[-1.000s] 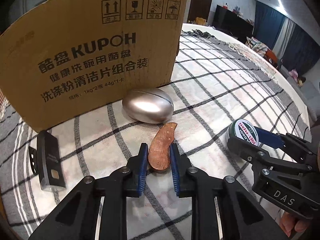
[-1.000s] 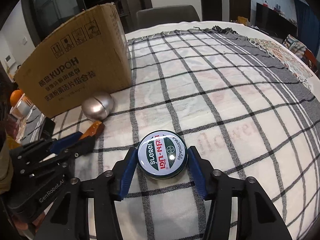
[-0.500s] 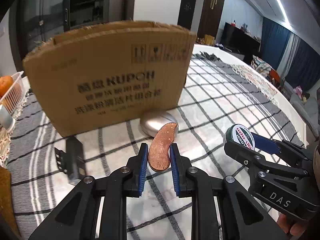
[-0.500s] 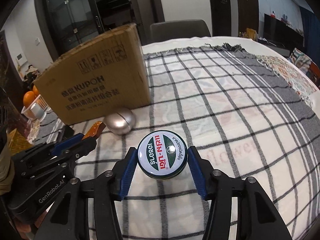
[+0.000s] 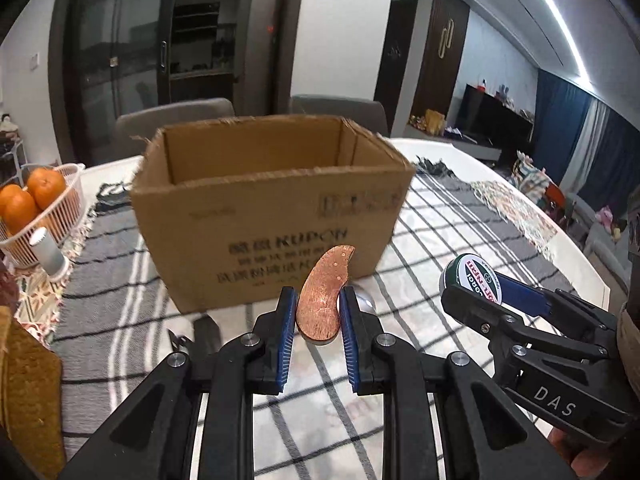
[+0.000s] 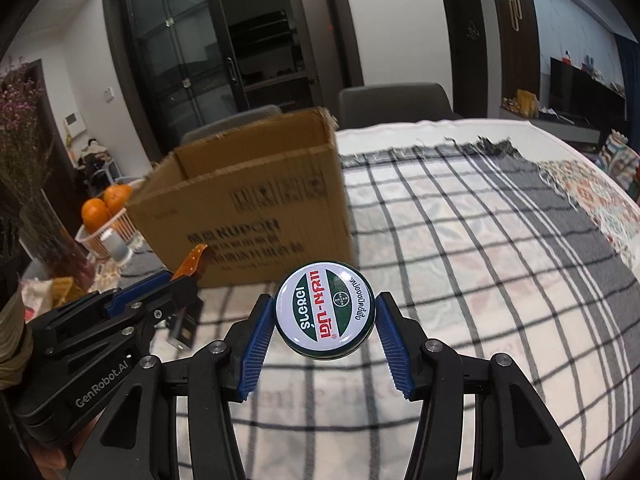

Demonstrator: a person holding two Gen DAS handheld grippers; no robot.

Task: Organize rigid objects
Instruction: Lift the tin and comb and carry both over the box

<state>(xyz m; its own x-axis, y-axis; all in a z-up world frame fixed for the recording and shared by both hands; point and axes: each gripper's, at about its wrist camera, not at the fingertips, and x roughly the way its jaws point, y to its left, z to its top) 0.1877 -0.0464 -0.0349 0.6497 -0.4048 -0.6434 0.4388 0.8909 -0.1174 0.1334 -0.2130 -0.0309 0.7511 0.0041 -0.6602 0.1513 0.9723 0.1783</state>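
My left gripper (image 5: 318,312) is shut on a curved brown wooden piece (image 5: 325,292), held upright above the checked cloth. Beyond it stands an open cardboard box (image 5: 272,216), its inside showing from above. My right gripper (image 6: 325,316) is shut on a round green tin with a white printed lid (image 6: 325,315), lifted off the cloth. In the left wrist view the right gripper (image 5: 480,292) and the tin (image 5: 476,278) are to the right. In the right wrist view the left gripper (image 6: 176,284) with the wooden piece (image 6: 194,266) is at the left, near the box (image 6: 256,208).
A silver egg-shaped object (image 5: 362,302) peeks out behind the left fingers, and a small black device (image 5: 206,330) lies left of it. A white basket of oranges (image 5: 36,208) and a small white cylinder (image 5: 50,252) stand at the far left. The checked tablecloth (image 6: 480,248) stretches right.
Both grippers have risen with their objects; the box now sits lower in view and its open top shows. The silver egg has slipped behind the left fingers.
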